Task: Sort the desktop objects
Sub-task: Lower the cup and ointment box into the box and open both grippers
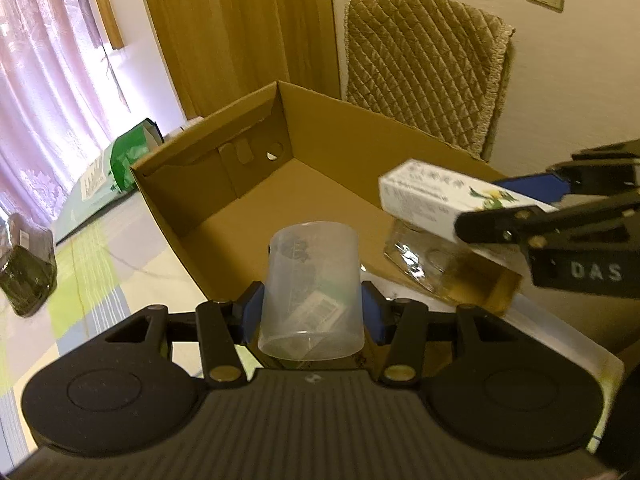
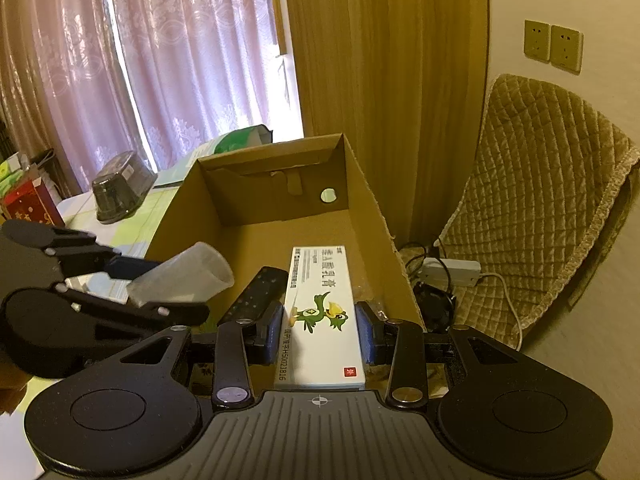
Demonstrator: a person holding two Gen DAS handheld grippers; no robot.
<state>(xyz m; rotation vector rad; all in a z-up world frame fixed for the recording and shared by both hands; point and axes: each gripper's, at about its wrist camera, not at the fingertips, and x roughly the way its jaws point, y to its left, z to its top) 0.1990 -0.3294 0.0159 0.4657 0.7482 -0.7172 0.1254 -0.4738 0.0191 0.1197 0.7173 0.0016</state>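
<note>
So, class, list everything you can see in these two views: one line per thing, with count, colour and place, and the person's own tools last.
Cardboard box: one, brown, open, centre of table.
Plastic cup: one, translucent, held in the left hand-held gripper.
Carton: one, white with green bird, held over the box.
Remote control: one, black, inside the box.
Clear packet: one, in the box under the carton.
Dark container: one, on table, left.
Green bag: one, behind the box.
Quilted chair cover: one, tan, right.
Wall sockets: beige, on wall.
Curtains: pink, window.
Left hand-held gripper: black, blue pads.
Right hand-held gripper: black, blue pads.
</note>
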